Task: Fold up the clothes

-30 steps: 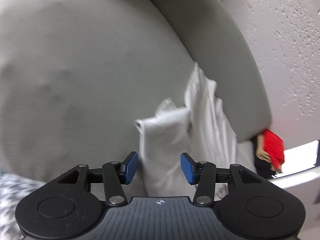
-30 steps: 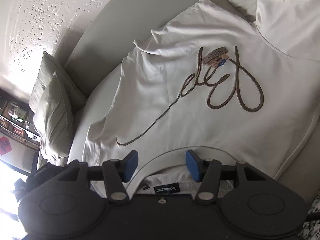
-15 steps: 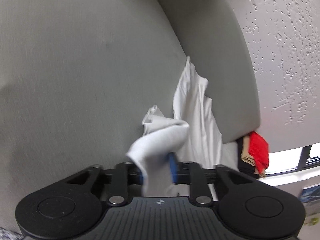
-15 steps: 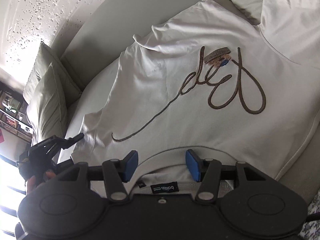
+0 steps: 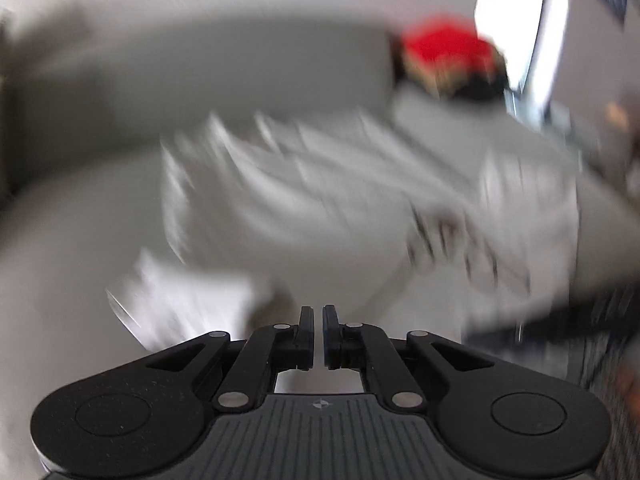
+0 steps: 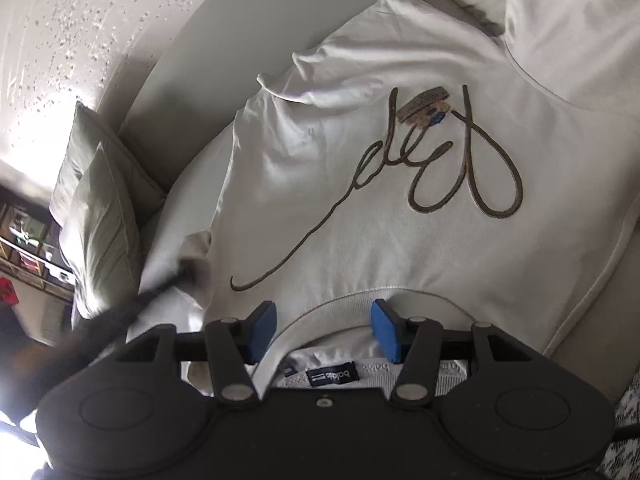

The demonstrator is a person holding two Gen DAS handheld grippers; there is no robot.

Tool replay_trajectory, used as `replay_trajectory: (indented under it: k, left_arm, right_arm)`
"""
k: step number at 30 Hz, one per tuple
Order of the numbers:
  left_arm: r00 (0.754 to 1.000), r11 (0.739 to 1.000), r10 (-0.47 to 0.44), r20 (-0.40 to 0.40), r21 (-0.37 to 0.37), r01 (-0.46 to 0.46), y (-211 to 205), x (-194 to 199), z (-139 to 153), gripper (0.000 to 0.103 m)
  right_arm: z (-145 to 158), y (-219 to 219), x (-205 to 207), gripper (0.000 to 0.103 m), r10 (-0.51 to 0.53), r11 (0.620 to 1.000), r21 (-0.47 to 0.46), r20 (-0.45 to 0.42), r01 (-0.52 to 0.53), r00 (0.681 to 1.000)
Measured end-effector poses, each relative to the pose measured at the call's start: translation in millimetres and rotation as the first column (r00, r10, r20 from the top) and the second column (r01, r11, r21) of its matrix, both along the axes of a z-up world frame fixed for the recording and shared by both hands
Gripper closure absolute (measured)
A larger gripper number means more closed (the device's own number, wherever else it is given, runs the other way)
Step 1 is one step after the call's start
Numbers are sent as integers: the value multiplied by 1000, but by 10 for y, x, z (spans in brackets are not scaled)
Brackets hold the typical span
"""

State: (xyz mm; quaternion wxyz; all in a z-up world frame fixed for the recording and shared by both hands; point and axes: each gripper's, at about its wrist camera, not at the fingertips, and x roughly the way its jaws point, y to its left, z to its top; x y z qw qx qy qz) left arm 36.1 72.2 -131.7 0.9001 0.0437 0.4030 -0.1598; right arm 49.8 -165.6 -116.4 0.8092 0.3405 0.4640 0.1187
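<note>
My left gripper (image 5: 318, 312) has its jaws pressed nearly together with only a thin slit between them; heavy blur keeps me from telling whether any cloth is caught there. My right gripper (image 6: 323, 330) has its blue-padded jaws spread wide, holding nothing, poised over the ribbed neckline (image 6: 340, 300) of the white sweatshirt (image 6: 360, 200). The sweatshirt lies spread flat on the grey couch (image 6: 192, 60), brown script lettering (image 6: 440, 168) across its chest and a dark neck label (image 6: 330, 376) just below my right pads. In the right wrist view, a blurred dark shape touches the sleeve (image 6: 180, 264) at the sweatshirt's left edge. Pale cushions (image 6: 96, 208) sit beyond it. From the left wrist, a smeared red item (image 5: 444, 44) shows past the couch.
</note>
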Motion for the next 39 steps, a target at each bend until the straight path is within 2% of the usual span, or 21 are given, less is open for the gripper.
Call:
replay_trajectory:
  k: [1, 3, 5, 7, 8, 10, 11, 14, 15, 17, 18, 21, 26, 27, 29, 34, 37, 39]
  left_arm:
    - [999, 1000, 3, -49, 16, -2, 1, -10, -121, 89]
    - [997, 998, 51, -57, -18, -52, 88, -88, -151, 84]
    - [989, 985, 127, -76, -107, -135, 282, -177, -75, 59]
    - [978, 962, 196, -68, -178, -205, 453, -325, 18, 58]
    - [971, 941, 228, -77, -237, -240, 568, -371, 46, 58]
    - [950, 882, 294, -104, -353, -311, 801, -457, 93, 58]
    - [935, 839, 331, -129, -413, -354, 920, -468, 80, 58]
    - [878, 669, 418, -235, -574, -472, 1239, -376, -19, 58]
    - [862, 631, 434, -261, -595, -498, 1309, -325, -45, 58]
    - [844, 606, 455, -286, -594, -528, 1386, -193, -68, 58]
    - [838, 609, 455, -301, -582, -539, 1388, -96, -94, 58]
    - [843, 614, 423, -332, -578, -537, 1331, 157, -163, 58]
    - [859, 627, 421, -291, -591, -508, 1217, 383, -106, 59]
    - [855, 636, 434, -284, -575, -515, 1205, 422, -94, 63]
    - [850, 654, 450, -276, -546, -523, 1198, 473, -55, 103]
    - [846, 694, 478, -238, -488, -529, 1401, 429, 51, 103]
    - [815, 684, 541, -205, -456, -569, 1716, 394, 158, 103]
    - [782, 674, 591, -199, -410, -614, 1971, 387, 208, 103]
  right_arm:
    - [-7, -19, -3, 52, -3, 1000, 12, -4, 3, 1000]
    - [-18, -43, -4, 52, -4, 1000, 28, -9, 5, 1000]
    - [-24, -53, -1, 52, -3, 999, 35, -10, 3, 1000]
    - [-31, -63, 3, 52, -2, 999, 42, -11, 2, 1000]
    - [-34, -68, 5, 52, -1, 999, 45, -11, 1, 1000]
    - [-40, -78, 8, 51, 0, 999, 52, -12, 0, 1000]
    - [-44, -83, 10, 51, 1, 998, 56, -12, -1, 1000]
    - [-52, -86, 11, 51, 0, 998, 58, -10, 0, 1000]
    - [-52, -85, 12, 51, 1, 998, 57, -10, 0, 1000]
    - [-53, -84, 14, 51, 2, 998, 55, -10, -2, 1000]
    - [-53, -84, 15, 51, 3, 999, 54, -9, -2, 1000]
    - [-53, -82, 17, 51, 5, 999, 50, -8, -5, 1000]
    - [-54, -79, 22, 51, 8, 999, 45, -7, -8, 1000]
    - [-52, -75, 23, 51, 8, 999, 43, -9, -7, 1000]
    - [-46, -69, 26, 51, 8, 999, 38, -12, -8, 1000]
    - [-27, -47, 14, 50, 12, 1000, 21, -12, -11, 1000]
    - [-16, -35, 15, 50, 13, 1000, 13, -13, -13, 1000]
    - [-9, -24, 23, 48, 16, 1000, 7, -15, -16, 1000]
